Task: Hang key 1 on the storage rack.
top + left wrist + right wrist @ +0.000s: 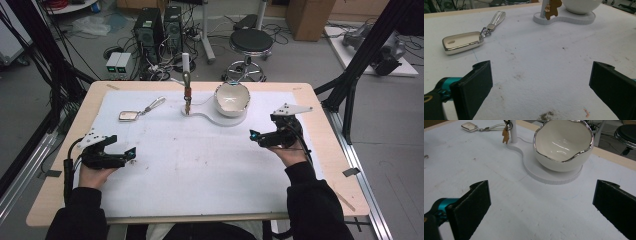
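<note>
Open white mat (200, 160) lay between both grippers; only the bowl (232, 98), its stand (186, 82) and a key fob (129, 116) crowded the far edge.

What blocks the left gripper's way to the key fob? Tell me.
Nothing visible. The left gripper is open, with bare white mat between it and the key fob. The stand and bowl sit off to the side.

Bowl (564, 147): glossy white ceramic look, rim edged in shiny silver. Stand (549, 173) beneath it: matt white, smooth. Key fob (461, 42): polished cream shell with bright metal trim and metal ring. Table cover (200, 160): matt white, slightly rough, stained. Table edge (65, 165): pale wood. Gripper pads (471, 207): matt black, foam-like.
</note>
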A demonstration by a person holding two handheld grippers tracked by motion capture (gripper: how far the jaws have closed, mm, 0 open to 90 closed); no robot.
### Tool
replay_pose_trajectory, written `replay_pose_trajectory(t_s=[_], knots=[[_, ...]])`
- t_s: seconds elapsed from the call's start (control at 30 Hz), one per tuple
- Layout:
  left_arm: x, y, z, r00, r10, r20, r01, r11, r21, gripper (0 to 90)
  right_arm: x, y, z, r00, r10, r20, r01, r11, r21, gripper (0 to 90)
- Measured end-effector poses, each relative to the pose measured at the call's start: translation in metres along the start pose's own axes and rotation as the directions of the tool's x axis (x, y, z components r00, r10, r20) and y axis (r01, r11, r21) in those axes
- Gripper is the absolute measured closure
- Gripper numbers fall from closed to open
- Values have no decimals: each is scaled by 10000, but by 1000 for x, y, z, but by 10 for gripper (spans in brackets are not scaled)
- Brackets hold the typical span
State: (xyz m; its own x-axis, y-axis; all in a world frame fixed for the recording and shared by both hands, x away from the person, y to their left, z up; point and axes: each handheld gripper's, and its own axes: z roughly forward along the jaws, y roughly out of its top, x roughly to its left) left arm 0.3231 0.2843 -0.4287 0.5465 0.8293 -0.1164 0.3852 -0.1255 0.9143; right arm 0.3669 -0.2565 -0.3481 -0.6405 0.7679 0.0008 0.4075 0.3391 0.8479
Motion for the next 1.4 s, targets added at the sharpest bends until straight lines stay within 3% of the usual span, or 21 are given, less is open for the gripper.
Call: replay_pose_trajectory(t_s=[0.13, 0.47, 0.6, 0.77, 1.4], knots=[[0, 0, 0, 10000, -44, -13, 44, 10000, -12, 53, -1, -12, -1, 10000, -64, 7, 64, 9997, 219, 5], [1, 0, 0, 10000, -23, -47, 23, 10000, -9, 53, -4, -40, -3, 9990, 448, -45, -448, 9990, -16, 5], [1, 0, 0, 10000, -20, -56, 20, 10000, -9, 53, -7, -49, -4, 9966, 760, -320, -764, 9970, -104, 5], [1, 0, -1, 10000, -24, -49, 24, 10000, -2, 53, -7, -61, -3, 9966, 773, -291, -780, 9967, -229, 5], [2, 2, 2, 9997, -232, -5, 232, 9997, 28, 53, -9, -84, -11, 9946, 1039, -3, -1038, 9936, -439, 5]])
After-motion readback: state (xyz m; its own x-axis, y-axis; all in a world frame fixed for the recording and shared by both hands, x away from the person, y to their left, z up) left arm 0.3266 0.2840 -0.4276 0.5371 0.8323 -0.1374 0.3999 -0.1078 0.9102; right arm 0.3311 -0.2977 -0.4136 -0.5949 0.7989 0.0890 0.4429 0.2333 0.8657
